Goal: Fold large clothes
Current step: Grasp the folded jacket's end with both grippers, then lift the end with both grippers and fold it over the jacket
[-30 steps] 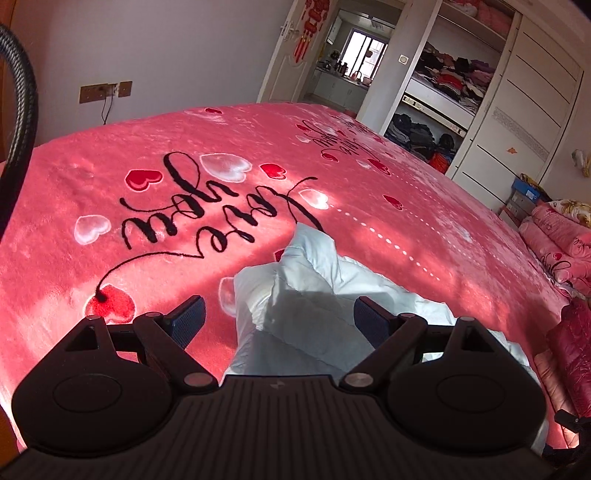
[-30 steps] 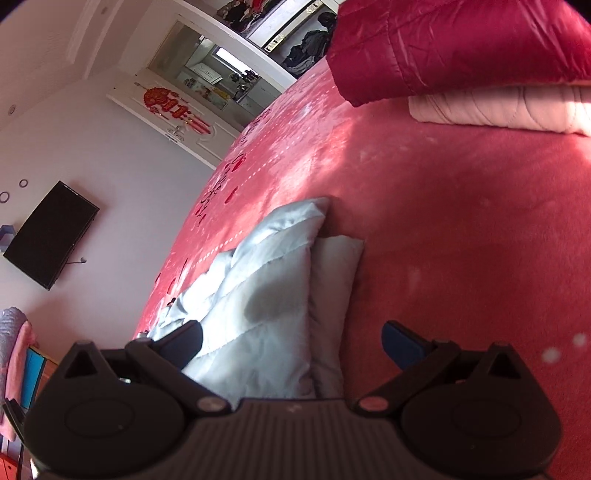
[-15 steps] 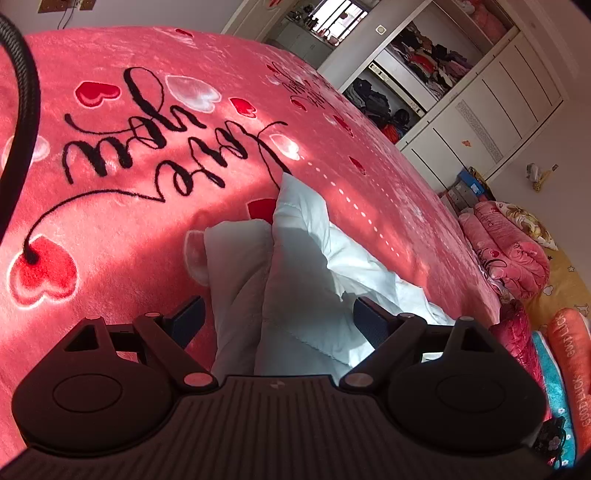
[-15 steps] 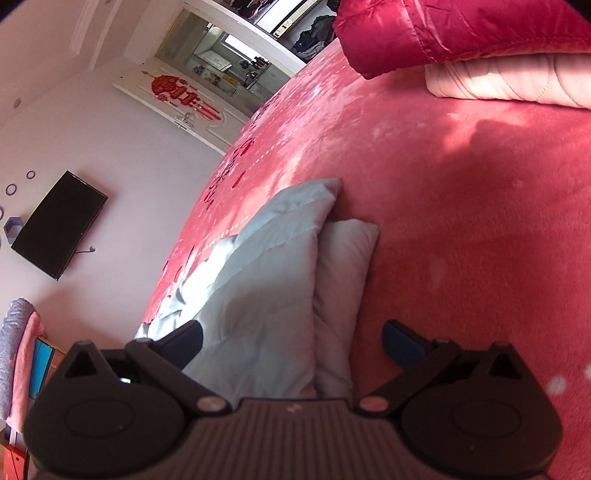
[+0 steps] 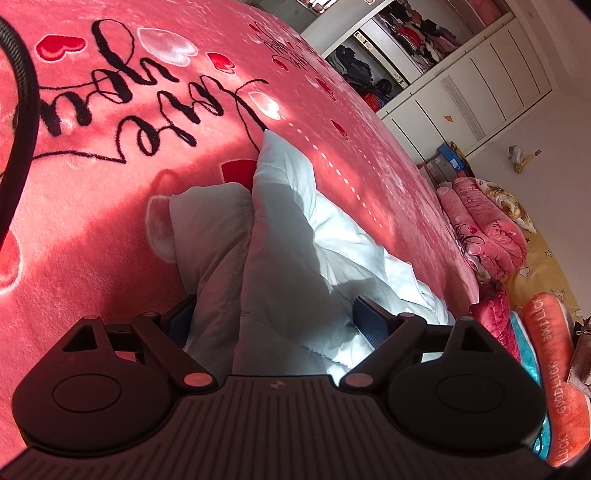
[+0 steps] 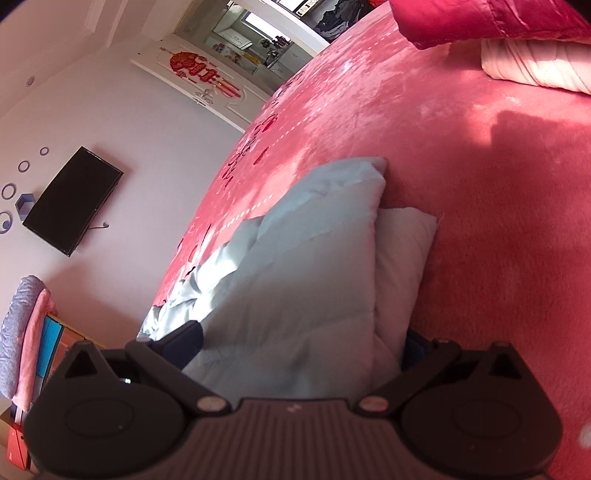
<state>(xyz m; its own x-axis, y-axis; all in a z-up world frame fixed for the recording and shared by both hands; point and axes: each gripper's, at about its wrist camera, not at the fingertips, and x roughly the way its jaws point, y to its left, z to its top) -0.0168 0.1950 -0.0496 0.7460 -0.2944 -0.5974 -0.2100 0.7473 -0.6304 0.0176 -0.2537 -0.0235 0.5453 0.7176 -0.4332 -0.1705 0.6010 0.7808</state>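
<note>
A white padded jacket [image 5: 291, 236] lies folded lengthwise on the pink "Love you" blanket [image 5: 110, 155]. One narrow layer sticks out from under a wider one. My left gripper [image 5: 275, 321] is open and low over the jacket's near end, and the cloth fills the gap between its fingers. In the right wrist view the same jacket [image 6: 303, 266] looks pale blue-grey in shade on the blanket [image 6: 498, 221]. My right gripper [image 6: 301, 343] is open too and straddles the other end. Its right fingertip is partly hidden behind the cloth.
A folded red jacket [image 6: 480, 18] and a cream padded garment [image 6: 535, 70] lie at the bed's far side. Rolled pink quilts [image 5: 484, 229], a carrot-shaped pillow [image 5: 561, 369] and a wardrobe [image 5: 461, 74] stand beyond the bed edge. A black TV [image 6: 70, 199] hangs on the wall.
Both grippers have come down and closer to the jacket's ends. The cloth now sits between each pair of fingers. The jacket itself has not moved.
</note>
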